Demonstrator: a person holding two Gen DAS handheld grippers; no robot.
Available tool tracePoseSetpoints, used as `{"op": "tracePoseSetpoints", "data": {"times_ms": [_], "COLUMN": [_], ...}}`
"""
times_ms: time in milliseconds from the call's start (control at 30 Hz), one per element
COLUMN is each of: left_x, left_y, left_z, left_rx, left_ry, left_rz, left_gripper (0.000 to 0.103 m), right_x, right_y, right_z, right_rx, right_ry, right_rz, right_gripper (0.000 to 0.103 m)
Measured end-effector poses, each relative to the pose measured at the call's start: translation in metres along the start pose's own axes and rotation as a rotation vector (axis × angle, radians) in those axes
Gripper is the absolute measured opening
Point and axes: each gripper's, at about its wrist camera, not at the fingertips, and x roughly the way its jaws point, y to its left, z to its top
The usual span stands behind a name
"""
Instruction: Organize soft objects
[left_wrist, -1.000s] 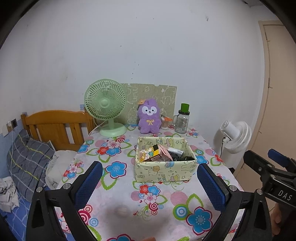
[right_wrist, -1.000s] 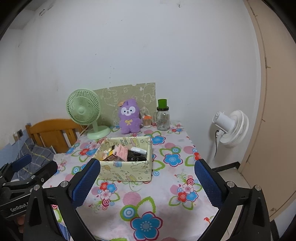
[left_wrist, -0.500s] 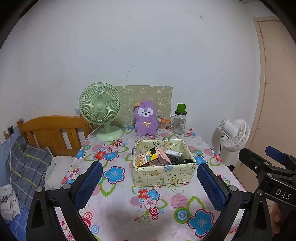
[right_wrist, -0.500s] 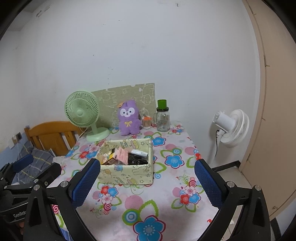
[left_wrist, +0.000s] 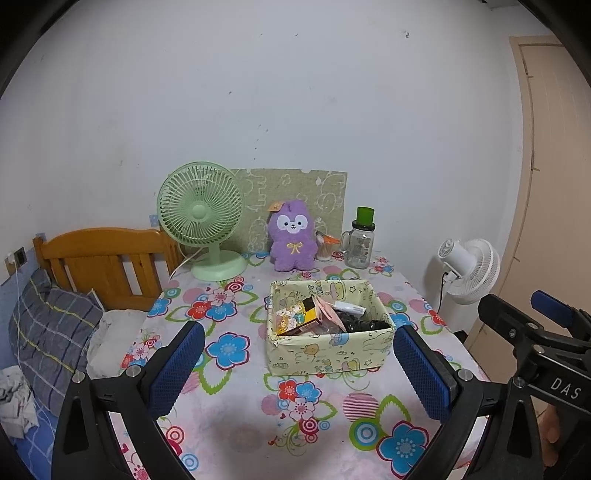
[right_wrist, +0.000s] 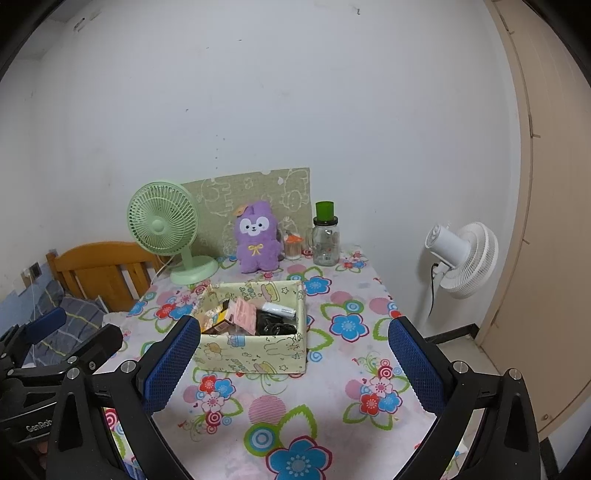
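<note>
Pulled back and lifted slightly since a second ago, so that table items sit a little smaller and further off in both views. Left gripper spread wide over the near part of the table, holding nothing; right gripper likewise spread wide and empty, hovering above the flowered cloth.

Seen only from the left wrist: right gripper's black frame at the right edge, plus a pillow and bedding at the left. Seen only from the right wrist: left gripper's frame at the lower left, and more of the door and floor beside the table.

Purple plush toy upright at the table's far edge, leaning against a green patterned board, between a green fan and a glass jar with a green lid. Fluffy, with a white face, a yellow bow on the chest and an orange tag by one ear.

Pale printed box mid-table, well in front of the toy, filled with small packets and dark items. White wall behind; wooden headboard to the left; white fan standing off the table to the right.
</note>
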Motion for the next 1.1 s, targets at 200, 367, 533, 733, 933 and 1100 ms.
{"op": "tracePoseSetpoints", "data": {"times_ms": [200, 367, 533, 733, 933, 1100], "left_x": [-0.0004, -0.0024, -0.0046, -0.006, -0.0056, -0.0059], "left_y": [0.0008, 0.0014, 0.0024, 0.0039, 0.0049, 0.0054], "left_z": [0.0002, 0.0015, 0.0012, 0.001, 0.0003, 0.0], "left_rx": [-0.001, -0.003, -0.006, -0.015, -0.026, -0.028], "left_ry": [-0.001, -0.008, -0.014, -0.018, -0.017, -0.018], "left_rz": [0.002, 0.009, 0.011, 0.019, 0.03, 0.038], "left_gripper": [0.103, 0.103, 0.103, 0.103, 0.103, 0.103], "right_x": [0.0004, 0.0002, -0.0003, 0.0005, 0.0006, 0.0017], "right_y": [-0.0003, 0.0004, 0.0011, 0.0027, 0.0037, 0.0041], "right_z": [-0.0007, -0.0005, -0.001, -0.0004, 0.0014, 0.001], "right_rx": [-0.001, -0.003, -0.009, -0.013, -0.02, -0.021], "right_ry": [0.0, 0.0, -0.007, -0.007, -0.012, -0.009], "right_rz": [0.004, 0.006, 0.01, 0.016, 0.025, 0.034], "right_gripper": [0.103, 0.103, 0.103, 0.103, 0.103, 0.103]}}
